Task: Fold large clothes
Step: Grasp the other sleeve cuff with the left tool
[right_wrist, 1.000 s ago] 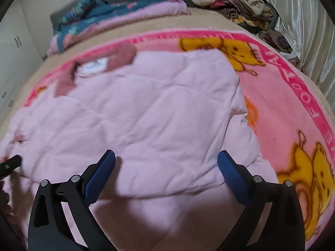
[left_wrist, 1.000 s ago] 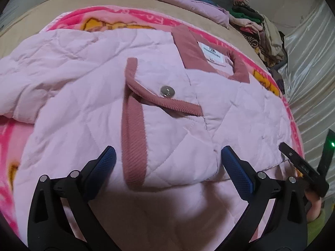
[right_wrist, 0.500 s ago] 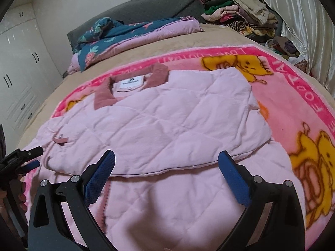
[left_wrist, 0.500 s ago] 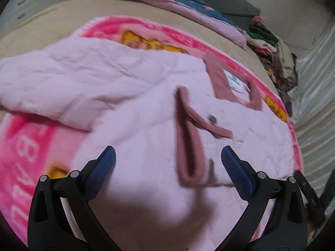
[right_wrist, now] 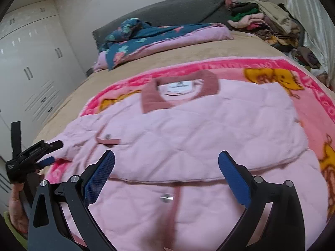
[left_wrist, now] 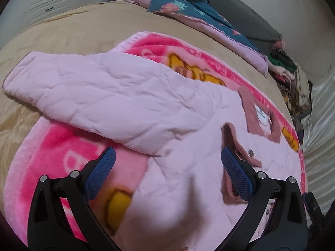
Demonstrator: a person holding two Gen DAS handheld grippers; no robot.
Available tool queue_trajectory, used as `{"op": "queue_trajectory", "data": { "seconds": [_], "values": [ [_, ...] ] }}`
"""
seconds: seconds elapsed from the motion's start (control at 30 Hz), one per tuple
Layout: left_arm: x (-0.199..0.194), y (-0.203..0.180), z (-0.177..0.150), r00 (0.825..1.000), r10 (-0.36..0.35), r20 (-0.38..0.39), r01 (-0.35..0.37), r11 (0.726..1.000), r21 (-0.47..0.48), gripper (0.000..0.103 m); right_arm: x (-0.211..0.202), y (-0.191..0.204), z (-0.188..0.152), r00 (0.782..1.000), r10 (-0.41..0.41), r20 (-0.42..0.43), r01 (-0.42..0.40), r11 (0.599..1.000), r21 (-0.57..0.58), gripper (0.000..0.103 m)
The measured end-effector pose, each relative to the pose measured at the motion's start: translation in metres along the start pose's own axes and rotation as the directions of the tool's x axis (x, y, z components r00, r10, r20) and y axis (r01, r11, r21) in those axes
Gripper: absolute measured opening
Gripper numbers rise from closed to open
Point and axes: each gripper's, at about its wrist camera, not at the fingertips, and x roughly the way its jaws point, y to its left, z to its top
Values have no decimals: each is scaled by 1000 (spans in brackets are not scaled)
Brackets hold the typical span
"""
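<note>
A pale pink quilted jacket (right_wrist: 209, 129) with a dusty-rose collar (right_wrist: 180, 92) lies on a pink cartoon blanket (right_wrist: 309, 96) on the bed. Its right sleeve is folded across the chest; its left sleeve (left_wrist: 100, 96) stretches out flat to the left. My left gripper (left_wrist: 167, 173) is open, above the jacket's lower left side near the armpit, holding nothing. My right gripper (right_wrist: 167, 175) is open over the jacket's lower front, above the snap button (right_wrist: 166, 198). The left gripper's body (right_wrist: 27, 161) and a hand show at the left edge of the right wrist view.
A tan bedspread (left_wrist: 83, 25) lies under the blanket. A folded teal and pink quilt (right_wrist: 159, 39) sits at the grey headboard (right_wrist: 167, 14). A heap of clothes (right_wrist: 263, 23) is piled at the far right. White wardrobes (right_wrist: 27, 67) stand on the left.
Both grippers have pulled back and risen from the jacket, staying open. The left view has swung left, bringing the outstretched left sleeve into view. The right view now takes in the whole collar.
</note>
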Motion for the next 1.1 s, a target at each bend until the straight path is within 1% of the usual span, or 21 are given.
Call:
{"op": "queue_trajectory", "data": {
  "seconds": [0.2, 0.3, 0.47, 0.6, 0.73, 0.8, 1.0, 1.1],
  "values": [
    [-2, 32, 11, 999, 26, 21, -24, 996, -81, 95, 10, 40, 6, 998, 59, -13, -60, 997, -53, 99],
    [0, 49, 15, 999, 46, 23, -42, 991, -124, 95, 19, 63, 8, 996, 88, -35, -91, 991, -95, 99],
    [5, 75, 18, 997, 72, 27, -65, 978, -198, 95, 41, 101, 6, 990, 112, -81, -124, 977, -172, 99],
    [12, 102, 22, 994, 107, 21, -97, 960, -263, 95, 58, 129, 3, 985, 131, -114, -154, 963, -222, 99],
    [16, 127, 24, 996, 88, 8, -80, 937, -339, 95, 75, 155, 1, 978, 150, -145, -184, 948, -260, 99],
    [17, 138, 25, 995, 94, 9, -85, 926, -368, 95, 83, 166, 0, 976, 154, -157, -193, 942, -276, 99],
    [18, 161, 31, 993, 120, 23, -100, 907, -410, 95, 110, 196, -4, 967, 161, -197, -217, 925, -312, 99],
    [18, 178, 33, 992, 126, 33, -97, 886, -453, 95, 120, 211, -5, 964, 162, -209, -226, 914, -337, 99]
  ]
}}
